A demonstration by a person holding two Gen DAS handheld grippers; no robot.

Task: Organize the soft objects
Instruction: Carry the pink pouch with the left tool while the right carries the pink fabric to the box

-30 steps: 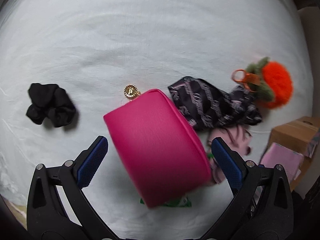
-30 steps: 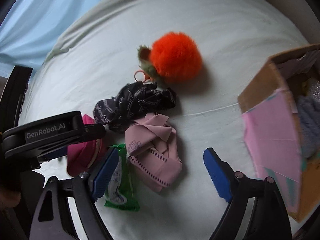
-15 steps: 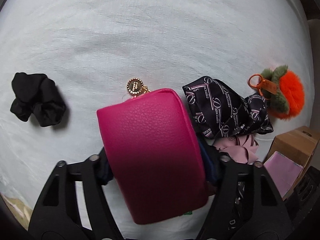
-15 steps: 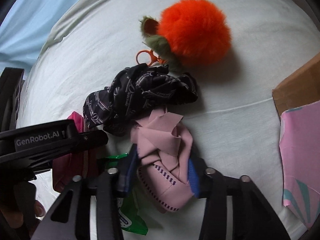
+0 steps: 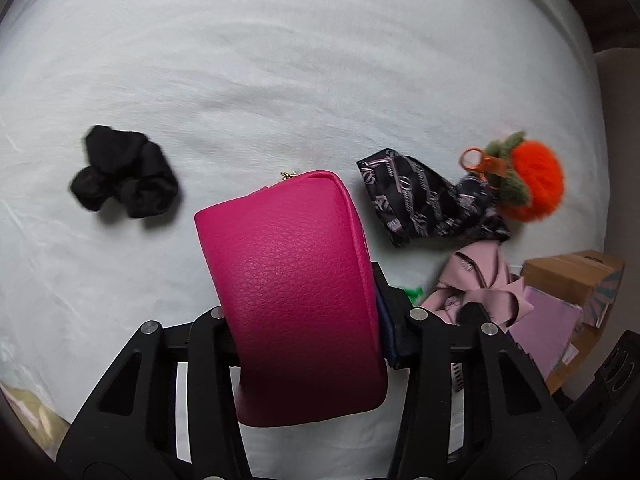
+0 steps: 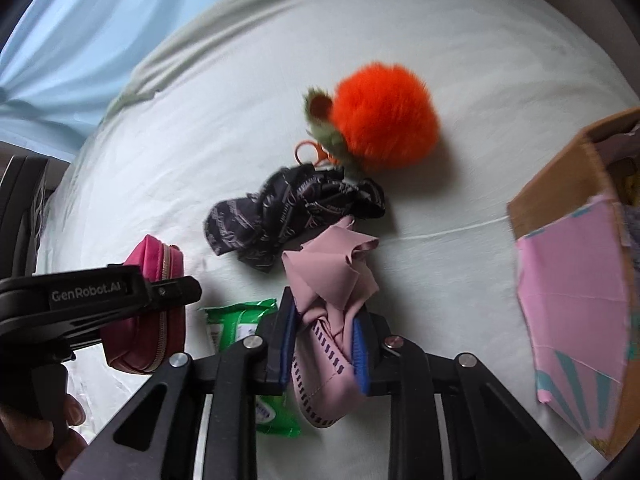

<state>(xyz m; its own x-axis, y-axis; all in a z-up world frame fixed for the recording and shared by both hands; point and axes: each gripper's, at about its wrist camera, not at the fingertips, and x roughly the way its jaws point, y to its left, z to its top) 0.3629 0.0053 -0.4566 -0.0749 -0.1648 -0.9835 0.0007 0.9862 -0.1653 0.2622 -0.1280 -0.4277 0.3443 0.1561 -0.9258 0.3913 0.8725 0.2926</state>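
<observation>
— Looking through the left wrist camera first: my left gripper [image 5: 308, 320] is closing on the pink pouch [image 5: 292, 280], and its pads are already pressing the pouch's sides, where a second ago the jaws were standing wide around it. The black scrunchie [image 5: 124, 178] is lying well apart on the white sheet [image 5: 280, 60].

— And the right wrist camera?

— There my right gripper [image 6: 325, 340] is clamping the dusty-pink cloth [image 6: 332, 280]; a second ago it was only straddling it. The green wipes packet [image 6: 236, 316] is lying just beside it, and the patterned scarf [image 6: 288, 212] and orange pompom [image 6: 384, 116] are sitting beyond.

— So what does that mean?

— I'm judging both pieces secured, ready for carrying toward the cardboard box [image 6: 560, 184] at the right.
</observation>
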